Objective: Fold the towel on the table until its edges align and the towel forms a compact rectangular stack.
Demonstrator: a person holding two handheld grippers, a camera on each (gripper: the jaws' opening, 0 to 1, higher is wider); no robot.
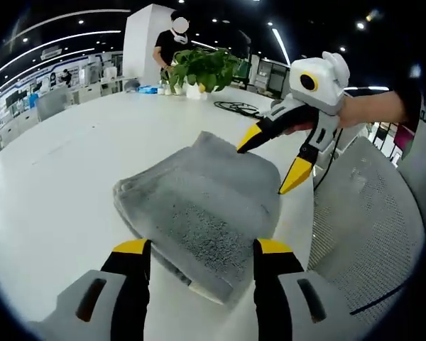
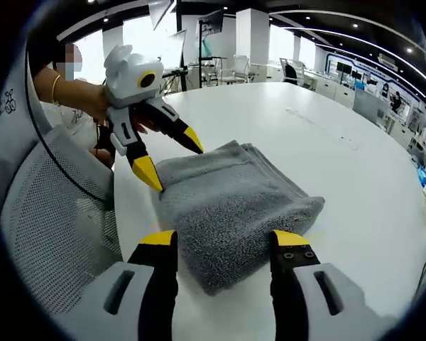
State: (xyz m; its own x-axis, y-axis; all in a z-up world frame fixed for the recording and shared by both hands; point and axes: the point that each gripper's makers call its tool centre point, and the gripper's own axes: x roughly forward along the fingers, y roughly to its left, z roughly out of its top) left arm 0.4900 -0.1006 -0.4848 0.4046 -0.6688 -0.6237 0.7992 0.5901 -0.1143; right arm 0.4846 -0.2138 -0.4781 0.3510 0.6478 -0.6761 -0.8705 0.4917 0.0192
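Holding both sets of jaws wide and empty, I have my left gripper point(image 1: 199, 250) and right gripper point(image 2: 226, 240) facing across the folded towel point(image 1: 199, 206), bracketing opposite ends on the surface point(image 1: 64, 149).

White grippers point(image 1: 270, 165), black fingers point(image 1: 131, 284) tipped yellow.

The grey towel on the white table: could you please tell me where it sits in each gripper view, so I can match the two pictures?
Left gripper view: the folded grey towel lies in the centre, just beyond the left gripper, whose jaws stand open.
Right gripper view: the towel lies in the centre, just beyond the open right gripper.
Shared landmark: the mesh chair beside the table.
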